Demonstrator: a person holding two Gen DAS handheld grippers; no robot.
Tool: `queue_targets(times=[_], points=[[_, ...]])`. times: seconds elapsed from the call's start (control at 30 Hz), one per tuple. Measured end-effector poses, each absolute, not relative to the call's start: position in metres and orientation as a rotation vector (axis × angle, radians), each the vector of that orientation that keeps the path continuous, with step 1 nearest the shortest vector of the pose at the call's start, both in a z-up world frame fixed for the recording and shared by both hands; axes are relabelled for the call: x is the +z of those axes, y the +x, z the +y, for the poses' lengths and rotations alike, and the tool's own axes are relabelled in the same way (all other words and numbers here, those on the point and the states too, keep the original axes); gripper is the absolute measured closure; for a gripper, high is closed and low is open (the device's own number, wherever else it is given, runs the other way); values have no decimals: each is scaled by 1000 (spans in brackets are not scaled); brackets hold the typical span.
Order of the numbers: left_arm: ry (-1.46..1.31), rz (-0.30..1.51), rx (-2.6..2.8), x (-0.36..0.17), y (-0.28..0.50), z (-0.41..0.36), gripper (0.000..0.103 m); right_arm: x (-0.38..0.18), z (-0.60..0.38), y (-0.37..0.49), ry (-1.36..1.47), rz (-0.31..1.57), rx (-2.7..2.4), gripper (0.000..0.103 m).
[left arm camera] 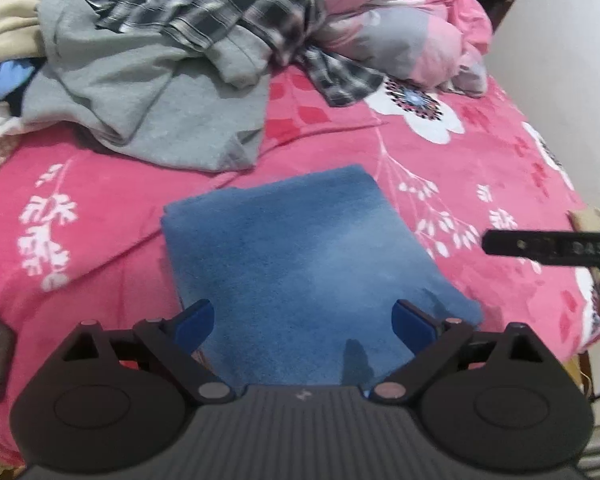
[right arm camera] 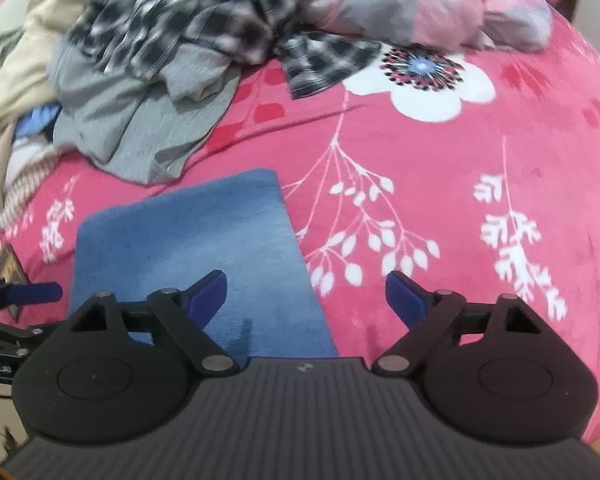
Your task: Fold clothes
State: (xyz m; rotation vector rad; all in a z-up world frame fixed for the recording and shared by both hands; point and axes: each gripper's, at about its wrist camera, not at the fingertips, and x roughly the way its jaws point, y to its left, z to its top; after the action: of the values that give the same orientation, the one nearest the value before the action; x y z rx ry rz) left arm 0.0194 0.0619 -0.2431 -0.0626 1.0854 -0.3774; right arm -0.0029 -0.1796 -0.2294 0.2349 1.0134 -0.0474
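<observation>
A blue cloth [left arm camera: 300, 248] lies folded into a flat rectangle on the pink floral bedspread [left arm camera: 460, 168]. My left gripper [left arm camera: 304, 312] hovers over the cloth's near edge, open, with nothing between its blue pads. In the right wrist view the same blue cloth [right arm camera: 188, 240] sits lower left, and my right gripper [right arm camera: 306, 280] stands open over its right edge and the bedspread [right arm camera: 440, 152], holding nothing. One finger of the right gripper [left arm camera: 540, 246] pokes in at the right edge of the left wrist view. The left gripper's blue pad [right arm camera: 36, 292] shows at the far left of the right wrist view.
A heap of unfolded clothes lies behind: a grey garment [left arm camera: 140, 92], a black-and-white plaid shirt [left arm camera: 188, 0] and a cream garment [left arm camera: 4, 20]. A pink and grey quilt [left arm camera: 400, 28] is bunched at the back right. The bed's edge and a white wall [left arm camera: 560, 60] are to the right.
</observation>
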Motion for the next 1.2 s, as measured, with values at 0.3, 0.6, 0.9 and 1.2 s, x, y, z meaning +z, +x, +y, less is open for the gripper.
queue_targets(times=[0.3, 0.6, 0.9, 1.2], points=[[-110, 1106, -285, -242, 24, 61, 5, -225, -172, -13, 203, 1017, -84, 12], [-31, 1126, -191, -249, 24, 48, 5, -213, -163, -23, 116, 934, -151, 3], [-26, 1157, -135, -255, 24, 44, 6, -210, -164, -30, 128, 967, -149, 3], [12, 1097, -15, -252, 21, 44, 6, -207, -155, -37, 49, 945, -89, 3]])
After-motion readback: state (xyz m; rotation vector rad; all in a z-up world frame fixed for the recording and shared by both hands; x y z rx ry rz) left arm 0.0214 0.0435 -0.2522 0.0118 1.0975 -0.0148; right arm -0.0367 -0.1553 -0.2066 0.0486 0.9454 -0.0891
